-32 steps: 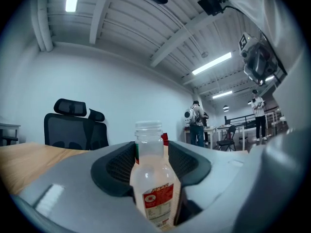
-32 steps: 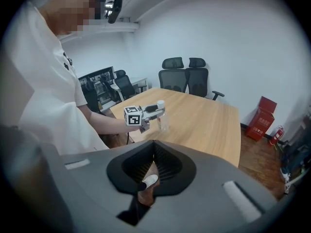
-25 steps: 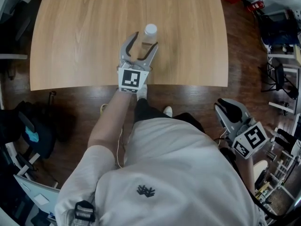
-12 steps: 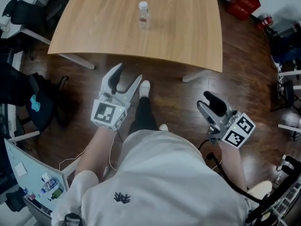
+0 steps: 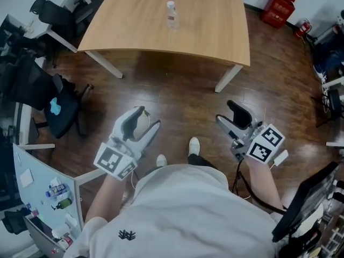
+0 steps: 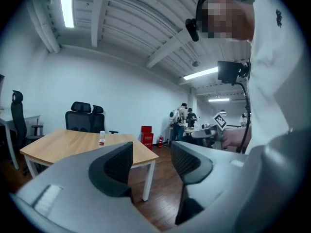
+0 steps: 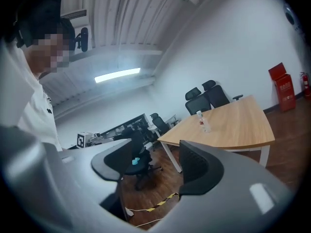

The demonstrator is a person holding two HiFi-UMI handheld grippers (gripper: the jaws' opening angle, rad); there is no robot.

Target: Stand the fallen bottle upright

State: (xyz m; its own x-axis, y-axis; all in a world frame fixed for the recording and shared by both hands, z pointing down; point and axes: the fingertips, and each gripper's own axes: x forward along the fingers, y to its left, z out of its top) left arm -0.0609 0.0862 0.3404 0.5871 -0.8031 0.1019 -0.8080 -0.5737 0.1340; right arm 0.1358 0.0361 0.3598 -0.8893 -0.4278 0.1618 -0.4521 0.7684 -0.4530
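Observation:
A clear bottle with a white cap (image 5: 171, 14) stands upright on the wooden table (image 5: 215, 42), far from both grippers. It shows small in the left gripper view (image 6: 101, 139) and the right gripper view (image 7: 202, 121). My left gripper (image 5: 149, 118) hangs over the dark wood floor well short of the table, its jaws closing with nothing between them (image 6: 150, 152). My right gripper (image 5: 226, 113) is also over the floor, to the right. Its jaws are opening and hold nothing (image 7: 155, 154).
Black office chairs (image 5: 54, 15) stand left of the table, another with a teal item (image 5: 56, 106) nearer me. Red crates (image 5: 279, 7) sit at the back right. A desk with small items (image 5: 43, 198) is at lower left. People (image 6: 182, 123) stand far off.
The person has stepped back from the table, so both grippers now hang over the floor. The left jaws have let go of the bottle and narrowed. The right jaws have opened.

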